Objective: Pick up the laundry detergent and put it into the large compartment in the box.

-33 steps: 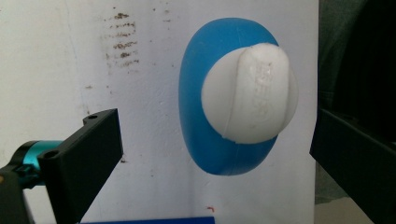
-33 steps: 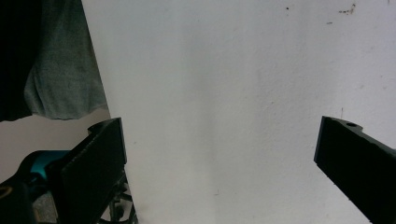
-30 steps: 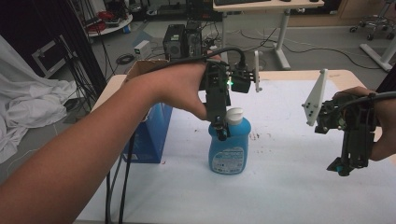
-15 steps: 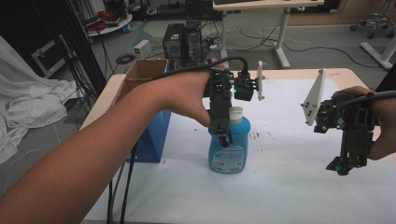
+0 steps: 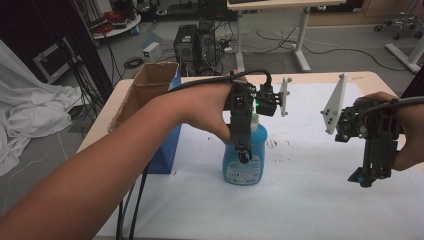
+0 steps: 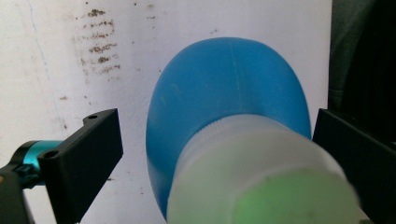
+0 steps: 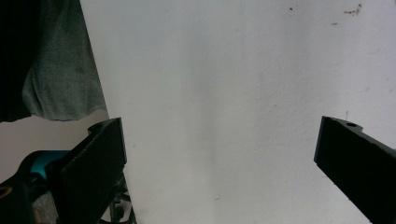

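Note:
A blue bottle (image 5: 244, 162) with a white cap stands upright near the middle of the white table (image 5: 300, 200). My left gripper (image 5: 243, 152) points straight down over it, with one jaw running down the bottle's front. In the left gripper view the cap (image 6: 261, 182) and the blue shoulder (image 6: 224, 93) sit between the jaws of the left gripper (image 6: 219, 158), which is open; a gap shows at the left jaw. My right gripper (image 5: 367, 176) hangs open to the right of the bottle, jaws down. The right gripper (image 7: 219, 158) has only bare table between its jaws.
A blue box with open cardboard flaps (image 5: 150, 87) stands at the table's left edge, close to the left forearm. Dark smudges (image 5: 272, 144) mark the table right of the bottle. The table's edge (image 7: 93, 70) runs down the left of the right gripper view.
My left gripper has come down lower over the bottle, so its jaws now straddle the cap and neck. The right gripper has barely moved.

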`<state>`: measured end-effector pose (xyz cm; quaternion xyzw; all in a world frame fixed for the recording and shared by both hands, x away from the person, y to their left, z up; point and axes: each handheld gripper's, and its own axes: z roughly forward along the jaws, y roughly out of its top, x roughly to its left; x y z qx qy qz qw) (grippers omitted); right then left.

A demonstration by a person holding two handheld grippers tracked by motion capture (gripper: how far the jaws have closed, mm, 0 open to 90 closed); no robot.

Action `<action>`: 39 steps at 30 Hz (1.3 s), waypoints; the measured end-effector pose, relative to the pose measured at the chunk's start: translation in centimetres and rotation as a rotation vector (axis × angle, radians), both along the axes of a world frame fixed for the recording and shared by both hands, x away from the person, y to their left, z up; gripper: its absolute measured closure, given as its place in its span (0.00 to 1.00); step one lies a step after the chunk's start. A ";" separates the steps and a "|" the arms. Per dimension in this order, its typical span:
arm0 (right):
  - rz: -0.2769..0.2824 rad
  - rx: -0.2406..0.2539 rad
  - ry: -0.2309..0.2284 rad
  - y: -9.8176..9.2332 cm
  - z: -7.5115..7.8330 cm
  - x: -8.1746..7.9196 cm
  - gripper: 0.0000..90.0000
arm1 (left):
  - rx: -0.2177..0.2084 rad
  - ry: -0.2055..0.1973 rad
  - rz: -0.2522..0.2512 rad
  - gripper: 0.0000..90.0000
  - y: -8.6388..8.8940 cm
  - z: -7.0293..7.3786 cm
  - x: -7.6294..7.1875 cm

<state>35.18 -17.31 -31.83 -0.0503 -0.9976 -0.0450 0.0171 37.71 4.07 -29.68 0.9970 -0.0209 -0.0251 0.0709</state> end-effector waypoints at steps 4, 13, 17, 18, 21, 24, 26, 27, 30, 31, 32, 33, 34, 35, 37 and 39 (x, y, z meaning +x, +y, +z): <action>0.002 0.001 0.002 -0.1 0.0 0.0 0.02 | 0.004 -0.012 0.003 0.03 -0.1 -0.2 0.0; 0.007 0.006 -0.005 -0.1 0.0 0.1 0.02 | 0.006 -0.018 0.000 0.03 -0.3 -0.3 0.0; -0.002 0.001 0.000 0.0 -0.1 0.1 0.02 | 0.006 -0.021 0.000 0.05 -0.2 -0.3 -0.1; -0.002 0.002 0.001 0.0 -0.1 0.1 0.02 | 0.010 -0.020 0.002 0.06 -0.2 -0.3 -0.1; -0.005 -0.001 0.003 0.1 -0.1 0.1 0.02 | 0.006 -0.022 0.001 0.06 -0.2 -0.4 -0.1; -0.009 -0.001 0.002 0.1 -0.2 0.1 0.02 | 0.005 -0.024 0.001 0.06 -0.3 -0.3 -0.1; -0.005 -0.001 0.002 0.0 -0.2 0.1 0.02 | 0.008 -0.024 0.000 0.06 -0.3 -0.3 -0.1; -0.007 -0.001 0.003 0.0 -0.2 0.1 0.02 | 0.006 -0.024 0.000 0.06 -0.3 -0.3 -0.1; -0.007 0.001 0.003 -0.1 -0.2 0.2 0.02 | 0.001 -0.016 -0.006 0.12 -0.2 -0.2 -0.1; -0.007 0.000 0.003 0.0 -0.2 0.1 0.02 | 0.002 -0.017 -0.006 0.12 -0.3 -0.2 -0.2; -0.007 0.000 0.003 0.0 -0.2 0.1 0.02 | 0.002 -0.018 -0.004 0.12 -0.3 -0.2 -0.2; -0.009 -0.001 0.005 0.0 -0.2 0.1 0.02 | 0.001 -0.021 -0.006 0.12 -0.3 -0.2 -0.2; -0.009 -0.001 0.003 0.0 -0.2 0.1 0.02 | 0.002 -0.022 -0.007 0.12 -0.3 -0.2 -0.2; -0.009 -0.002 0.001 0.0 -0.2 0.1 0.02 | 0.002 -0.024 -0.007 0.12 -0.3 -0.2 -0.2; -0.004 0.000 0.000 0.1 -0.3 0.2 0.02 | 0.002 -0.023 -0.007 0.12 -0.2 -0.2 -0.2; -0.005 -0.003 0.001 0.1 -0.3 0.1 0.02 | 0.004 -0.025 -0.010 0.13 -0.2 -0.1 -0.2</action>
